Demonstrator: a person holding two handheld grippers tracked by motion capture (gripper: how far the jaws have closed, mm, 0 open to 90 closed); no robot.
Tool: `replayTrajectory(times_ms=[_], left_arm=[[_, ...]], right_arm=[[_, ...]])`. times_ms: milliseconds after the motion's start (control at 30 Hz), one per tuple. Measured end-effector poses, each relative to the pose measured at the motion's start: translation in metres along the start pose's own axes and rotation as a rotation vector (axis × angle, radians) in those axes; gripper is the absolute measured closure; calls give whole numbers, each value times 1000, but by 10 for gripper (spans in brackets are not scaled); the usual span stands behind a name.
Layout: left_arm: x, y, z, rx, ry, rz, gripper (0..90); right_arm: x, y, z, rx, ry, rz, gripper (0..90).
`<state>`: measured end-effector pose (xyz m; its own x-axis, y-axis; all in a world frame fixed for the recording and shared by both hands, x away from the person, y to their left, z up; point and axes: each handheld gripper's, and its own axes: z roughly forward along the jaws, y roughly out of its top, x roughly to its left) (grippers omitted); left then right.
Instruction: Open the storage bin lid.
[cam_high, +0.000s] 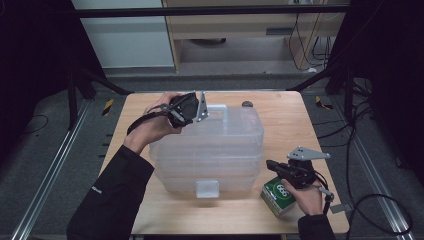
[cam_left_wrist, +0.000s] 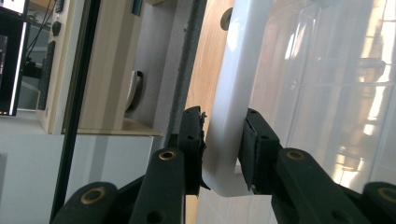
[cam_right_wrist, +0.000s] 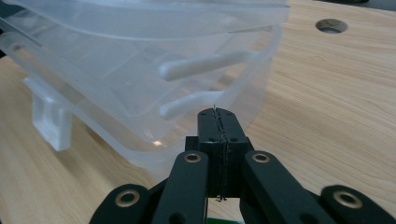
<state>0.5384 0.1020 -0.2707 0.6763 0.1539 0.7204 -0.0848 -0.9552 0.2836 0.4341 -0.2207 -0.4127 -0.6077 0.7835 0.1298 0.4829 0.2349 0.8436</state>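
two grippers working: the left gripper (cam_high: 192, 111) pinches the white latch (cam_left_wrist: 227, 121) at the far edge of the clear box (cam_high: 210, 150), mid-table (cam_high: 290, 120). the right gripper (cam_high: 274, 166), jaws pressed together and empty, sits beside the box's near right corner, above a green carton (cam_high: 278, 196).

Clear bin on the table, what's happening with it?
A person works two handheld grippers at the table. The left gripper is clamped on the white latch at the far edge of the clear bin. The right gripper is shut on nothing, near the bin's right side above a green box. The lid looks slightly raised.
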Motion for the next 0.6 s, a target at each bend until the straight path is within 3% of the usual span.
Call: replayTrajectory(times_ms=[167, 600], left_arm=[[3, 1, 2, 2, 0, -12, 707], [5, -1, 3, -8, -20, -28, 697]], right_arm=[[4, 4, 4, -25, 46, 6, 899], [8, 16, -1, -124, 58, 27, 900]])
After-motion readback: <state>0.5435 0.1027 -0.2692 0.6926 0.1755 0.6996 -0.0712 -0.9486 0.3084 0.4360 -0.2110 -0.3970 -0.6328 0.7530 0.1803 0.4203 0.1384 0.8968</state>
